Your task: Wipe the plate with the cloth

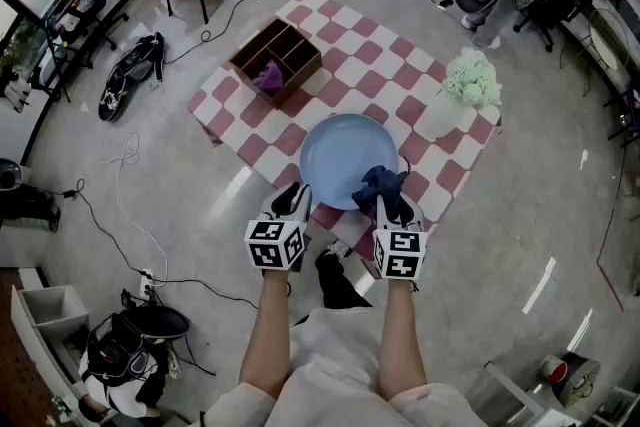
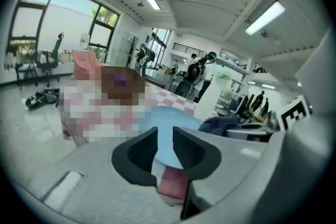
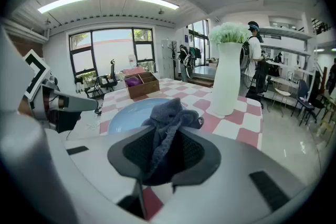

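Checkered mat holds the plate; right gripper pinches cloth over it, left gripper gapes.

I'm looking steeply down through the head camera onto the checked mat, with the plate mid-frame and the left gripper and right gripper low in the picture. Left gripper view: low and close, facing across the plate toward the windows. Right gripper view: past its cloth, over the same plate, toward the vase.
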A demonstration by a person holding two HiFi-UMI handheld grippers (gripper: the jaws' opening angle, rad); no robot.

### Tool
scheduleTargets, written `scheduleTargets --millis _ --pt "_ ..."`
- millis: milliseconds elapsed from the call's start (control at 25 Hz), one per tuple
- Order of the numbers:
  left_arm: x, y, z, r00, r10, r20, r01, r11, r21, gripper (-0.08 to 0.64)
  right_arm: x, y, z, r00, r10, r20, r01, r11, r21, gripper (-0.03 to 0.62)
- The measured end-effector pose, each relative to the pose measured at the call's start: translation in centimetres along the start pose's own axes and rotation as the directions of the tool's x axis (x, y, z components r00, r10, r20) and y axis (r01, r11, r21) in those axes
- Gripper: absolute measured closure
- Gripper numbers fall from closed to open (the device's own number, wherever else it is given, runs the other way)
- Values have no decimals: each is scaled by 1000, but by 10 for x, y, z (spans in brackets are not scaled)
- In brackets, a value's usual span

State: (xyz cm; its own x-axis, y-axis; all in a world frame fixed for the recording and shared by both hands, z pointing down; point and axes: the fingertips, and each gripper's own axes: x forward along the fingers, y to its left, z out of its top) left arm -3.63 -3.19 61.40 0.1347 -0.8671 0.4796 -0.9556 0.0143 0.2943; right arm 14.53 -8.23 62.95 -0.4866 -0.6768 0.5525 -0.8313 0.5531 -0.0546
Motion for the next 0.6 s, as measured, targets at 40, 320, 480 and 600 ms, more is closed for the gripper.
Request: scheduleTargets --millis 40,320,480,600 --pt "-10 -10 -6 1000 -21 12 21 999 -26 472 -9 3 -3 1000 9 6 -9 1000 6 480" --pt "-70 -55 -34 997 -44 71 47 998 -44 549 -70 24 -37 997 71 1 -71 997 -17 480" --pt "-98 -67 -36 996 -13 87 14 1000 -15 549 -97 30 -45 996 91 -12 -91 995 -37 483" --pt "-113 -75 -39 994 -11 105 13 1000 -18 549 -112 33 -47 996 85 -10 -86 993 -82 488"
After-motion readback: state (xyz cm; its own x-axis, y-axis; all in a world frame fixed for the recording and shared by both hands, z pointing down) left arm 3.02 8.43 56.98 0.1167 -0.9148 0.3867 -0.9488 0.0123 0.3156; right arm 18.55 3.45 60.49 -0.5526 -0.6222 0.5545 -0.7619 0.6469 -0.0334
